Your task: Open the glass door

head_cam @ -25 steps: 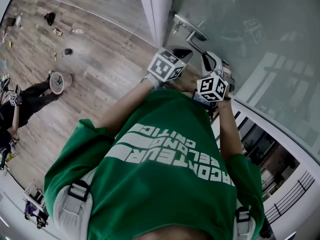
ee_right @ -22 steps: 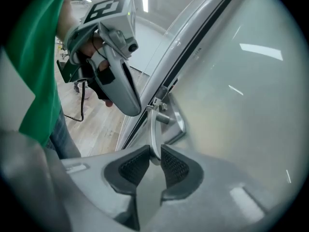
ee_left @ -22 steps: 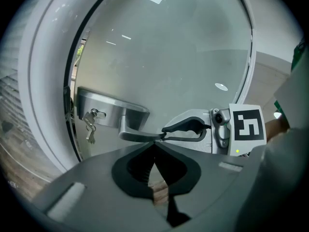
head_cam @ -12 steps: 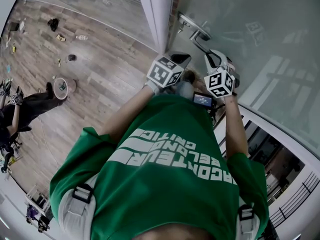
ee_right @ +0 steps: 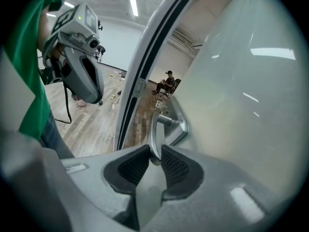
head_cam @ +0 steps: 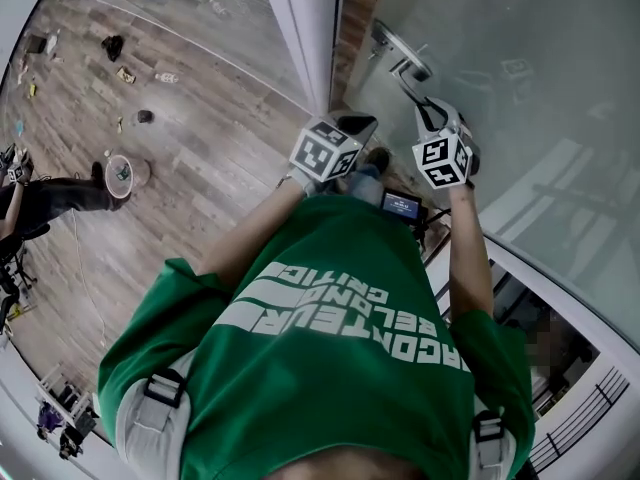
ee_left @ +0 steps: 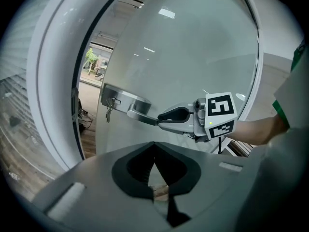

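1. Gripping the free end of the door handle, the right gripper is seen clenched, with the lever's tip pinched between its ribbed pads.
2. The lever runs straight ahead of those jaws to a metal plate fixed on the glass door, which fills the space ahead and to the right of the tool.
3. A white door frame is found to the left of the jaws, and a strip of wooden floor is visible between it and the door's edge.
4. The left gripper is held with its jaws drawn together and nothing between them.
5. Ahead of and above the left gripper, well apart from it, the handle with the right gripper on it is seen, and a key hangs below the plate.
6. From the head view, both tools are held side by side in front of the person's green shirt.
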### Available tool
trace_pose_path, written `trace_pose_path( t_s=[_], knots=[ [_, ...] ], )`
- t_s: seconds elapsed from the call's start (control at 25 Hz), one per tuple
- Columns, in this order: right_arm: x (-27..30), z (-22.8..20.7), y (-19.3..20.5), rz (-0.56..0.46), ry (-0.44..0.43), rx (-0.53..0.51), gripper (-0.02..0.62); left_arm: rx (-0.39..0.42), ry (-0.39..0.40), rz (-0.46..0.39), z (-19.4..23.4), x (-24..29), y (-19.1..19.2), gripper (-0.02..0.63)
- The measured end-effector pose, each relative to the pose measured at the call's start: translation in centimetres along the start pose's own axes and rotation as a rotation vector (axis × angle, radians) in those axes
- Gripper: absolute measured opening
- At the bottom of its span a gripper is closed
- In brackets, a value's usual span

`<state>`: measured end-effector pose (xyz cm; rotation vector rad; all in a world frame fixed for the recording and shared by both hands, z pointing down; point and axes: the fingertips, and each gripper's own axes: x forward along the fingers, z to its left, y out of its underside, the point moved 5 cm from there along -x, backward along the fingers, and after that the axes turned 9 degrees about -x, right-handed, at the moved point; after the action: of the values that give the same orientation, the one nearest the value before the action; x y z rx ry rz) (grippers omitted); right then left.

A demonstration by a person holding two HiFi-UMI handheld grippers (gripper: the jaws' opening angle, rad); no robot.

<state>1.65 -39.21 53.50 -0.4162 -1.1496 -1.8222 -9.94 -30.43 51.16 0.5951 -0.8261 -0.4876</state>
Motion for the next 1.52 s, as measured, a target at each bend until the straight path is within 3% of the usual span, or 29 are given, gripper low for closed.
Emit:
trace_pose_path(
  t_s=[0.84, 1.2, 1.52],
  knots=[
    [4.9, -13.3, 6.1, 0.054, 0.090, 0.182, 0.061, 0.001, -0.047, -0.017, -0.4, 5.5, -5.6, 0.015],
    [5.8, -19.5, 10.6, 0.043, 0.151, 0.261, 0.061, 0.000, -0.086, -0.027, -2.0, 8.7, -7.8, 0.015],
    [6.5, -23.0, 13.0, 0.096, 0.226, 0.302, 0.061, 0.028, -0.069, -0.028, -3.4, 11.4, -9.1, 0.015]
  ],
)
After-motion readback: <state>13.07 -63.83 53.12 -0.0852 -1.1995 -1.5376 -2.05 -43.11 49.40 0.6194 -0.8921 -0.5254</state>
